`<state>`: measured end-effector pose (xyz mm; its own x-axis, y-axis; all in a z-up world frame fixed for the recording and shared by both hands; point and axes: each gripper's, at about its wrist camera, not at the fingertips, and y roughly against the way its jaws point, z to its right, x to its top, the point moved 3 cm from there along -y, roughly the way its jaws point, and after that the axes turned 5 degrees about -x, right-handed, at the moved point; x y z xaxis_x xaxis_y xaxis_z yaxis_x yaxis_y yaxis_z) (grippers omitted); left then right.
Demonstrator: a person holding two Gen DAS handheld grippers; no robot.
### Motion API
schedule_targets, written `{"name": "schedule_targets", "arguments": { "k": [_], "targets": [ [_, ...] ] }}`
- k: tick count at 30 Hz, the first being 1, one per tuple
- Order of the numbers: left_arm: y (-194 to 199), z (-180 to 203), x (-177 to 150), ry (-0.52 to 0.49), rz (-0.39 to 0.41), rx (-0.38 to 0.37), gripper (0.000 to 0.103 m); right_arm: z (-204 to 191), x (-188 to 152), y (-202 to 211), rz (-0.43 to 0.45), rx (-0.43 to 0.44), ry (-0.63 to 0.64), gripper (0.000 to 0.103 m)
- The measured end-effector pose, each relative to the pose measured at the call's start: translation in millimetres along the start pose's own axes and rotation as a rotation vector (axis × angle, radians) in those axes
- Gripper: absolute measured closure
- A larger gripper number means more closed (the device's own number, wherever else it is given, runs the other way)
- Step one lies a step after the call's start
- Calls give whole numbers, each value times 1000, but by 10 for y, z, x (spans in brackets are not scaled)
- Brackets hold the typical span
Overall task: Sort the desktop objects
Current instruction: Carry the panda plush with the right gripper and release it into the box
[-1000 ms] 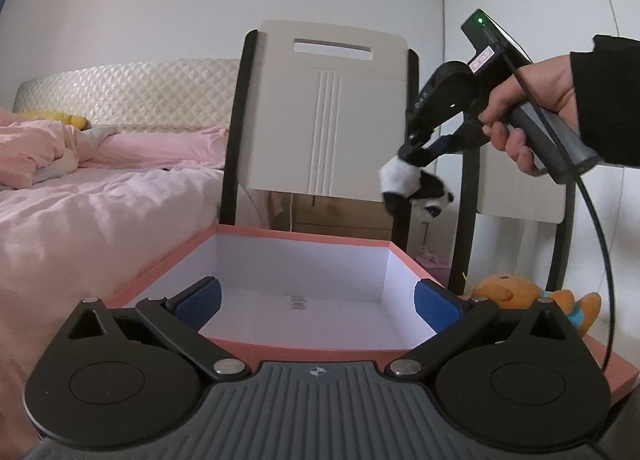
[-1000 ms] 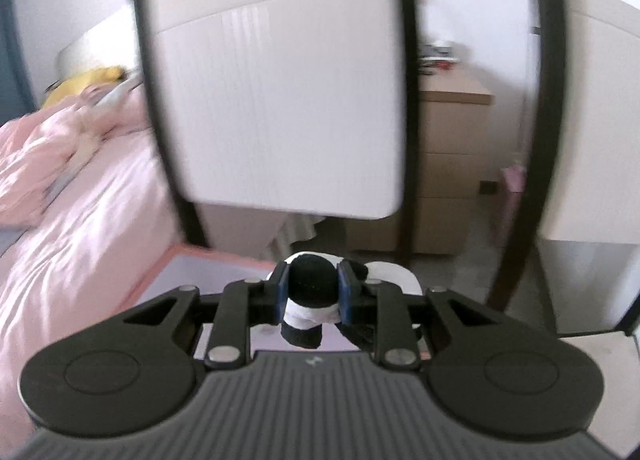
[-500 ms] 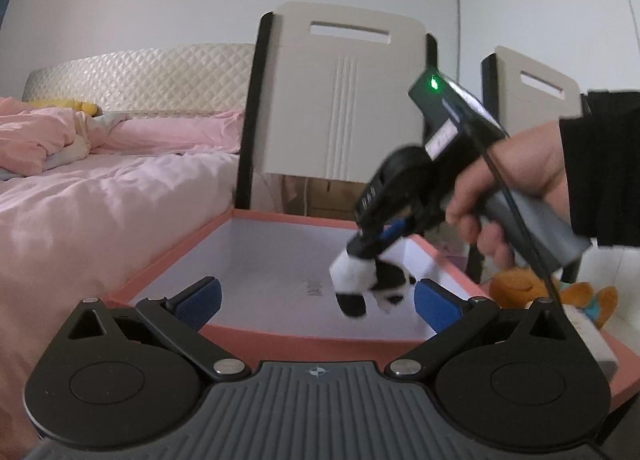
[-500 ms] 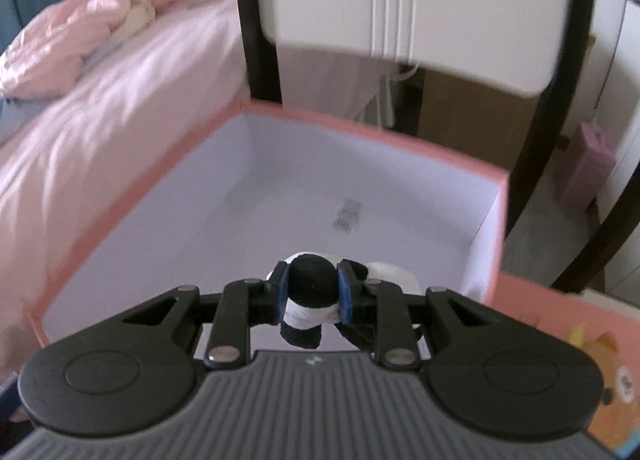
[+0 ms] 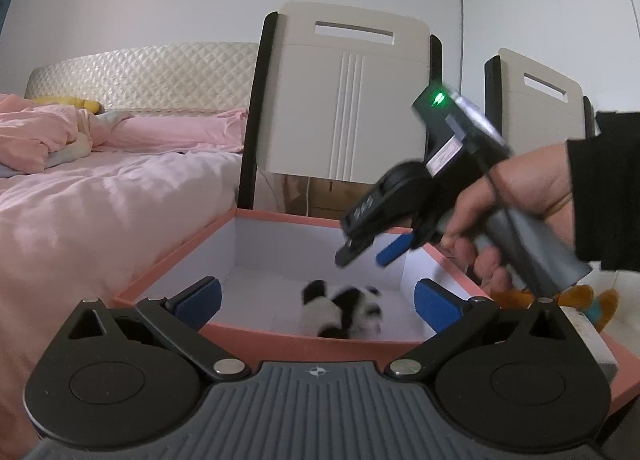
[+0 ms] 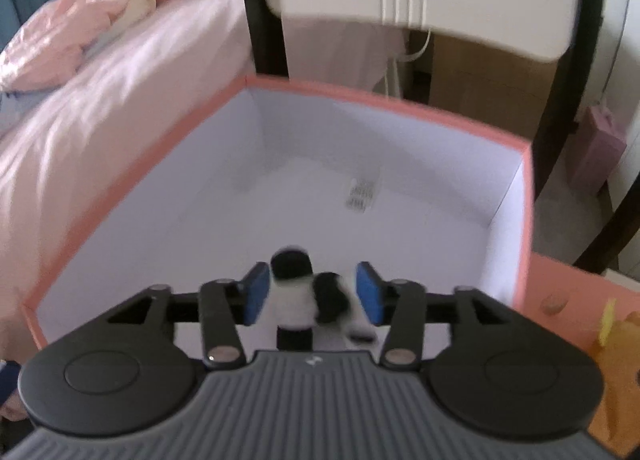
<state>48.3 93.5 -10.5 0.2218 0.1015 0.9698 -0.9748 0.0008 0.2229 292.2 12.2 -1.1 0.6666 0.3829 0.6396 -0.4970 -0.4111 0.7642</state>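
Note:
A small black-and-white panda plush (image 5: 344, 314) lies on the white floor of the open pink box (image 5: 176, 260), near its front wall. In the right wrist view the panda (image 6: 308, 300) sits below and between my spread blue pads, free of them, inside the pink box (image 6: 384, 100). My right gripper (image 6: 314, 292) is open; it also shows in the left wrist view (image 5: 368, 254) hovering above the panda. My left gripper (image 5: 316, 300) is open and empty, its pads at the box's front edge.
An orange plush toy (image 5: 580, 300) lies right of the box; it also shows in the right wrist view (image 6: 616, 360). Two white chairs (image 5: 348, 100) stand behind the box. A bed with pink bedding (image 5: 100, 188) is at the left.
My right gripper lowered the panda into the box, then opened and let it go. The panda now lies on the box floor. My left gripper stayed open at the box's front.

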Motion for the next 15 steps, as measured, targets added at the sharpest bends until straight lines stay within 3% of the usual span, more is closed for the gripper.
{"name": "schedule_targets", "arguments": {
  "k": [9,15],
  "targets": [
    [78,66,20,-4,28,-33,0,184,-57,917,179,-55,-23,39],
    [144,159,18,-18,45,-59,0,354,-430,1655,340,-143,-34,32]
  ]
}}
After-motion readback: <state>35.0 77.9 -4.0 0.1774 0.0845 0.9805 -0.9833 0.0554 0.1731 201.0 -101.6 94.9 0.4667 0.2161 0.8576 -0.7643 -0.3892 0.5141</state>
